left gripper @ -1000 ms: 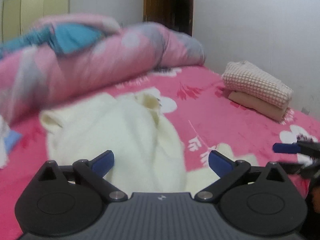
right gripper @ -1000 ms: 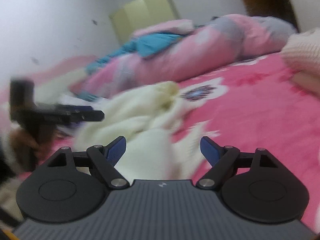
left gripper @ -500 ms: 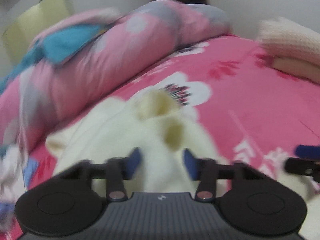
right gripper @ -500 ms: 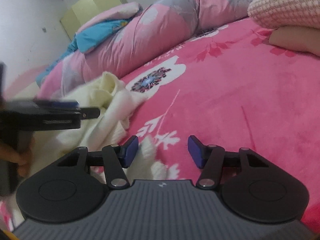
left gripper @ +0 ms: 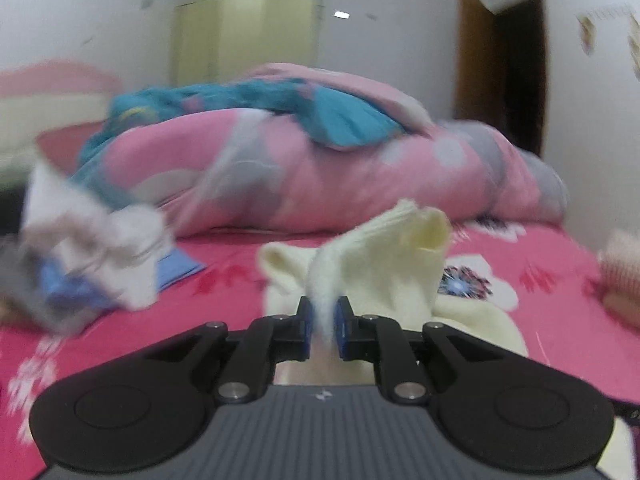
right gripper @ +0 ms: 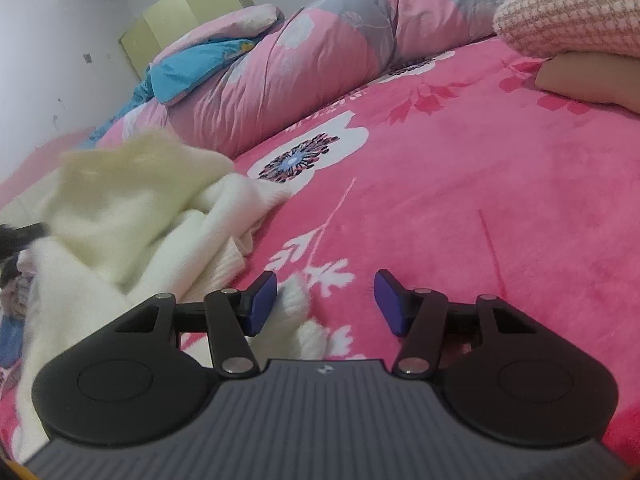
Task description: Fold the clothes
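A cream fluffy sweater (left gripper: 384, 264) lies crumpled on the pink floral bed. My left gripper (left gripper: 323, 326) is shut on a fold of it, and the cloth rises in a ridge from between the blue pads. In the right wrist view the same sweater (right gripper: 132, 216) is heaped at the left, lifted and blurred at its top. My right gripper (right gripper: 326, 302) is open just above the bed, and a ribbed cuff of the sweater (right gripper: 294, 300) lies beside its left pad. The left gripper (right gripper: 20, 236) shows as a dark blur at the left edge.
A rolled pink and blue quilt (left gripper: 320, 160) runs along the back of the bed. Folded checked and beige garments (right gripper: 572, 36) are stacked at the right. A blurred pile of white and blue clothes (left gripper: 92, 248) sits at the left. Pink bedsheet (right gripper: 460, 200) stretches ahead of the right gripper.
My left gripper went from wide open to shut on the sweater and has lifted a fold while swinging left. My right gripper narrowed a little and dropped toward the sweater's cuff.
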A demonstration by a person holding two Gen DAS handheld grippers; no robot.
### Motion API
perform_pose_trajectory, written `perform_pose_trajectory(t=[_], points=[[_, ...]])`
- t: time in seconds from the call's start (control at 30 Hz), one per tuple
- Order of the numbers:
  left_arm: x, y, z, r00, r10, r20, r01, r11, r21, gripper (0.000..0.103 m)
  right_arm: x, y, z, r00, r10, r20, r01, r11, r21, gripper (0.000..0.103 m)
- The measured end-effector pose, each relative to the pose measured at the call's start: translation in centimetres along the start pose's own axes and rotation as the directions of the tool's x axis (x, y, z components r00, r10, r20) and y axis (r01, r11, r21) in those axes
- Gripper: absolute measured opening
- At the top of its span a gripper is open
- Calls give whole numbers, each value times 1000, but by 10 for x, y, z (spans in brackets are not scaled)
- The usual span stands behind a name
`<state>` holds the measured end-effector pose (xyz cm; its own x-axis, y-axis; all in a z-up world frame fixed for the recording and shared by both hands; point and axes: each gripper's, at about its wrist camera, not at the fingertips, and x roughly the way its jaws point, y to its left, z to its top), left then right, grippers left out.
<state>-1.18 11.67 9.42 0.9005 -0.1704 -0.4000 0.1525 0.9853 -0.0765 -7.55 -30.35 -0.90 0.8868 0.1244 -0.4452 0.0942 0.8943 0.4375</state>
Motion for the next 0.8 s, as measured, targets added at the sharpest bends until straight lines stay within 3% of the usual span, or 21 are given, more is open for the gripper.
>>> perform_pose_trajectory(t=[0.13, 0.3, 0.47, 0.53, 0.63, 0.73, 0.8], points=[[-16, 50, -20, 999, 22, -34, -26, 995, -99, 12, 4, 9, 0, 999, -40, -18, 39, 998, -58, 53], [-31, 99, -53, 997, 19, -80, -38, 967, -252, 6, 8, 21, 1, 995, -95, -42, 88, 987, -136, 54], [-38, 128, -77, 992, -104, -75, 70, 929, -362, 11, 15, 40, 13, 984, -148, -94, 117, 953, -280, 54], [-40, 137, -77, 988, -145, -46, 116, 916, -384, 30, 18, 53, 25, 983, -157, -98, 111, 924, -367, 54], [-39, 149, -73, 983, -184, -6, 166, 900, -403, 53, 19, 87, 56, 993, -104, -64, 59, 867, -494, 54], [-31, 163, -73, 968, -249, 16, 228, 856, -464, 65, 31, 138, 84, 996, 9, -91, -64, 776, -628, 58], [-21, 172, -73, 955, -295, 27, 266, 815, -514, 70, 40, 172, 102, 989, 82, -122, -144, 694, -705, 68]])
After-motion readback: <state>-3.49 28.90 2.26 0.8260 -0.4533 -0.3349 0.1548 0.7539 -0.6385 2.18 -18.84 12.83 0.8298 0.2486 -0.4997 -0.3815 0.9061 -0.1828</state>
